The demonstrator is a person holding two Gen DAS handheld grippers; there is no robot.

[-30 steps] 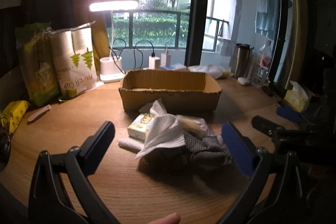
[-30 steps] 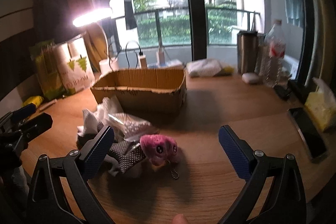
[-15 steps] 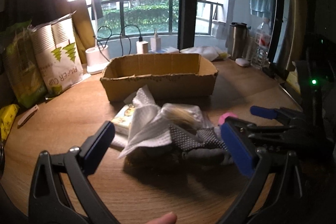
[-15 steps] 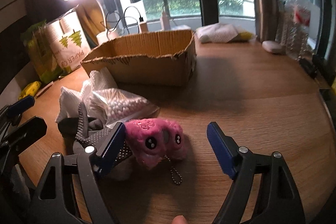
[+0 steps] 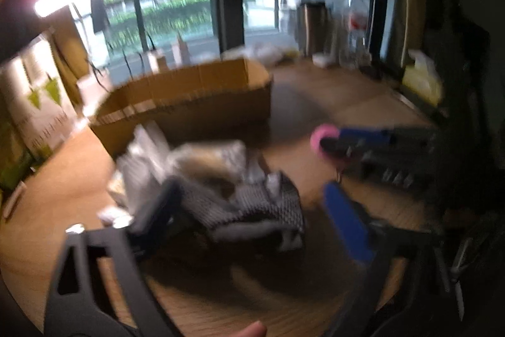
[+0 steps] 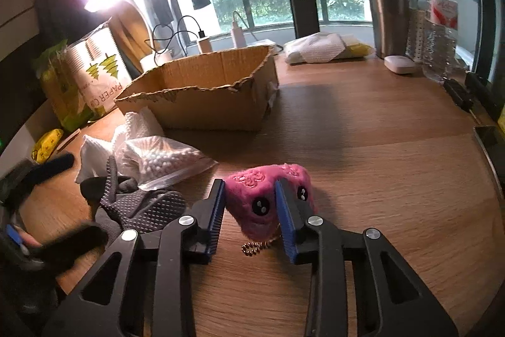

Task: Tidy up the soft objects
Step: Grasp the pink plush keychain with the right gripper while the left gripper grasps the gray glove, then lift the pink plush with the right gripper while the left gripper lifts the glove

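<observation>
Wooden table [image 5: 363, 103] before a tall window with greenery outside, lamp glowing at upper left.

Left wrist view, heavily blurred: cardboard box [image 5: 189, 103] standing open toward the back of the table. In front of it, a heap of soft things: dotted grey glove [image 5: 262, 204] on the near side, pale plastic bag [image 5: 208, 157] and crumpled paper behind. Left tool [image 5: 252, 210] tilted down over the heap, jaws just been closing yet spread wide; dark finger over the left edge of the glove, blue finger to the right of it, apart from the fabric. Cannot tell from the blur whether the left finger touches. Farther right, right tool [image 5: 347, 142] lying low across the table with a pink plush toy [image 5: 323, 138] at its tip.

Right wrist view, sharp: right tool [image 6: 252, 207], jaws just been closing, pinching the pink plush toy [image 6: 268, 198] from both sides, blue pads pressed into the fur, toy resting on the table [image 6: 378, 147] with a small metal chain [image 6: 252, 248] trailing beneath. To the left, the dotted grey glove [image 6: 139, 204], a clear bag of white beads [image 6: 161, 157] and white tissue [image 6: 94, 150], heaped together. Cardboard box [image 6: 202, 97] behind them, open, torn along its front rim. Left tool at the far left edge, blurred. At the back right, steel tumbler [image 6: 388, 18] and water bottle [image 6: 440, 33] near the window; paper-cup pack [image 6: 98, 75] at the back left.
</observation>
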